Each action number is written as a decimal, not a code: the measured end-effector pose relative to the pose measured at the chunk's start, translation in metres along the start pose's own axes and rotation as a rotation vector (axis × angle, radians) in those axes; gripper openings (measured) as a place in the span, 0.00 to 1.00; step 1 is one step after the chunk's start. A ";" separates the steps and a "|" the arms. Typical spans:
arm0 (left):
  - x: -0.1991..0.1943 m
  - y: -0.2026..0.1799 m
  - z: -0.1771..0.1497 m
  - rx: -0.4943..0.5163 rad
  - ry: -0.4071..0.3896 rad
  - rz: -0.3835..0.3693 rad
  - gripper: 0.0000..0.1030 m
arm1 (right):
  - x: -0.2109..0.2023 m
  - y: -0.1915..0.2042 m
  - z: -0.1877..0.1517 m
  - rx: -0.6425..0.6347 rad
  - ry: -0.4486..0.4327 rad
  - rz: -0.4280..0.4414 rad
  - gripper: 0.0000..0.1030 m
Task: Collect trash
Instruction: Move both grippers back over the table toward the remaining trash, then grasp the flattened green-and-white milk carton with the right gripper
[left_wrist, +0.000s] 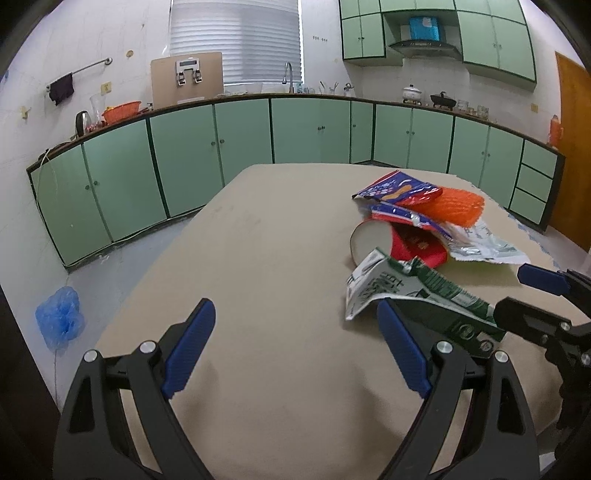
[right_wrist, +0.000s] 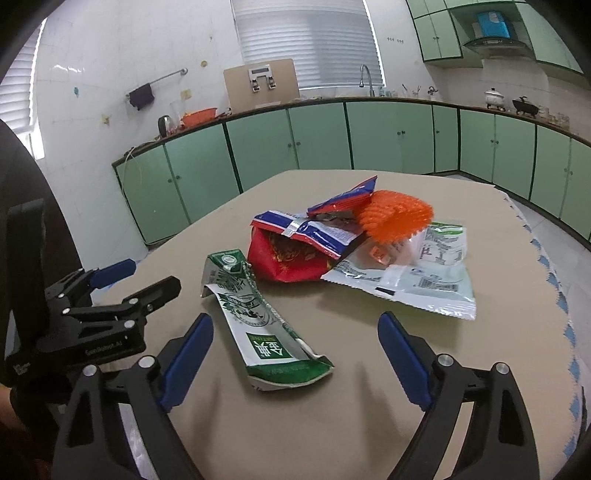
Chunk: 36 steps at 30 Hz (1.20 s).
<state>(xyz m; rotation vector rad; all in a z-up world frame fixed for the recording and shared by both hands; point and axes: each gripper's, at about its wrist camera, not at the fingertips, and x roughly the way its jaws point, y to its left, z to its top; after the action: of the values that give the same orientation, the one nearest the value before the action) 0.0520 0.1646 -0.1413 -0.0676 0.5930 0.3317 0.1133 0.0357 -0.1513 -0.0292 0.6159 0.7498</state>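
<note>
A pile of trash lies on the beige table (left_wrist: 258, 251). It holds a flattened green-and-white carton (right_wrist: 258, 325), a red paper cup (right_wrist: 291, 260) on its side, a red-and-blue snack wrapper (right_wrist: 314, 227), an orange foam net (right_wrist: 397, 216) and a clear bag with green print (right_wrist: 424, 273). My right gripper (right_wrist: 295, 321) is open, and the near end of the carton lies between its blue pads without touching them. My left gripper (left_wrist: 296, 306) is open over bare table, just left of the carton (left_wrist: 402, 291). The right gripper (left_wrist: 509, 291) shows at the right edge of the left wrist view.
Green cabinets (left_wrist: 314, 129) run along the far walls under a worktop with kitchenware. A blue plastic bag (left_wrist: 59, 321) lies on the floor left of the table. The table's right edge (right_wrist: 565, 332) has a blue-patterned cloth border. My left gripper (right_wrist: 154, 274) sits near the table's left edge.
</note>
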 end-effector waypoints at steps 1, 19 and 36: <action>0.001 0.001 -0.001 -0.003 0.004 0.001 0.84 | 0.002 0.001 0.000 -0.004 0.002 -0.001 0.86; 0.013 0.034 -0.002 -0.064 0.030 0.058 0.84 | 0.049 0.020 0.002 -0.095 0.142 0.026 0.71; 0.008 0.026 -0.002 -0.045 0.023 0.041 0.84 | 0.035 0.021 -0.004 -0.106 0.161 0.060 0.32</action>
<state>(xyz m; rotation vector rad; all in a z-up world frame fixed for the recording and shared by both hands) 0.0492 0.1909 -0.1466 -0.1023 0.6108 0.3847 0.1170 0.0719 -0.1694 -0.1712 0.7321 0.8433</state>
